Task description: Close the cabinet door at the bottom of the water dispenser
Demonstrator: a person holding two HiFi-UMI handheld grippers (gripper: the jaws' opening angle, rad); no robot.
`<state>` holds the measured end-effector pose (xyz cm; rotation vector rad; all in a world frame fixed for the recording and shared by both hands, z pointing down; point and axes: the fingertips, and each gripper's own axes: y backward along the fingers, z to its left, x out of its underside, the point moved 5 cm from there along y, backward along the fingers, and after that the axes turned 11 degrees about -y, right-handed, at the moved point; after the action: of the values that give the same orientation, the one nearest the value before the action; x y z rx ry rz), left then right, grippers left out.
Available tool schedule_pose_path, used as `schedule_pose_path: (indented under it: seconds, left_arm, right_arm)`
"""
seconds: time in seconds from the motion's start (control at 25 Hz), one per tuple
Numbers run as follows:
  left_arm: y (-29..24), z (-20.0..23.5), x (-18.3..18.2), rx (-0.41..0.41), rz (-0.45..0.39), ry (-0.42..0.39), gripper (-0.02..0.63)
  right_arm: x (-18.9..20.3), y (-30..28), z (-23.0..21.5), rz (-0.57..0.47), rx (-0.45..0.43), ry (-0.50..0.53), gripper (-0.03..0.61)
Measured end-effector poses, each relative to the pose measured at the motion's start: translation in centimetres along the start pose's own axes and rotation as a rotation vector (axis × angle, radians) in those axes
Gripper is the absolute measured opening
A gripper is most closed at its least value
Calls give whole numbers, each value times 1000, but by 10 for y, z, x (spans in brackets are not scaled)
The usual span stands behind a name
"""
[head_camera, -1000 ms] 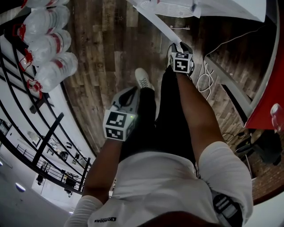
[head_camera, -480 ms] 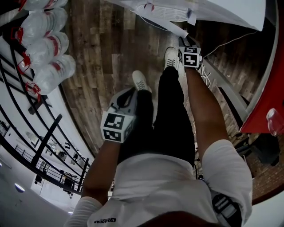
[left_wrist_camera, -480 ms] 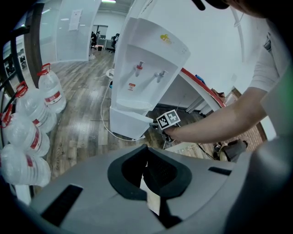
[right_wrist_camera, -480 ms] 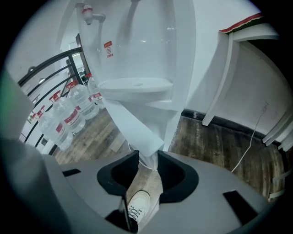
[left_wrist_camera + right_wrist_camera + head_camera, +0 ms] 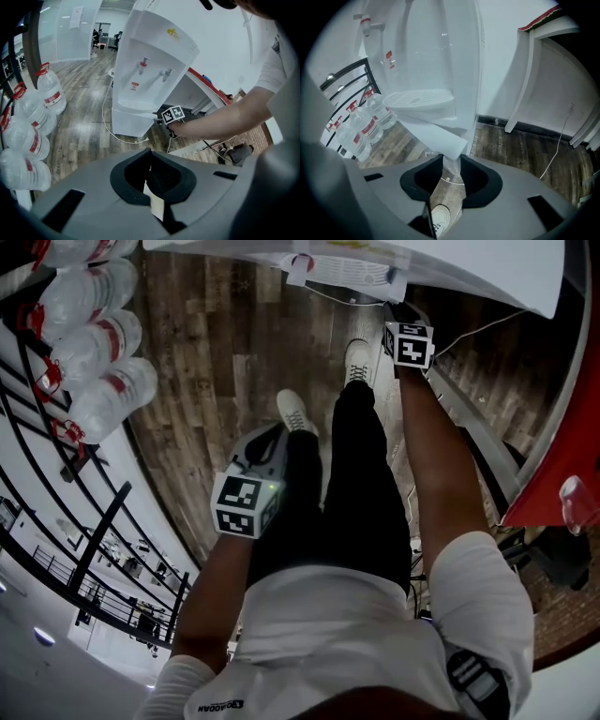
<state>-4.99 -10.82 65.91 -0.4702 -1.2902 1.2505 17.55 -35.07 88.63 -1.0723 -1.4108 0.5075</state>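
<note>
Right gripper view tells it: the right gripper [image 5: 451, 157] has its jaws pinched onto the free edge of the cabinet door [image 5: 433, 133], which stands swung out below the drip tray [image 5: 419, 99] of the water dispenser [image 5: 150, 56]. So we're at the closing step, I'd say; next it wants a steady push round the hinge until flush, then a release. Left gripper [image 5: 150, 157] hangs at the person's side, jaws together, empty. Count: one dispenser, one door, two taps [image 5: 142, 64], four water bottles [image 5: 49, 91] alongside.
</note>
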Motion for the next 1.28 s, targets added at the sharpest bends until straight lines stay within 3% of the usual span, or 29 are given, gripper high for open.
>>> schedule_pose_path:
  seconds: [0.92, 1.28]
  left_arm:
    - [-4, 8, -8, -19, -1, 10, 0]
    - [-5, 10, -13, -11, -12, 10, 0]
  right_arm:
    - [-40, -19, -22, -18, 61, 87, 126]
    - [-38, -19, -22, 13, 50, 108, 126]
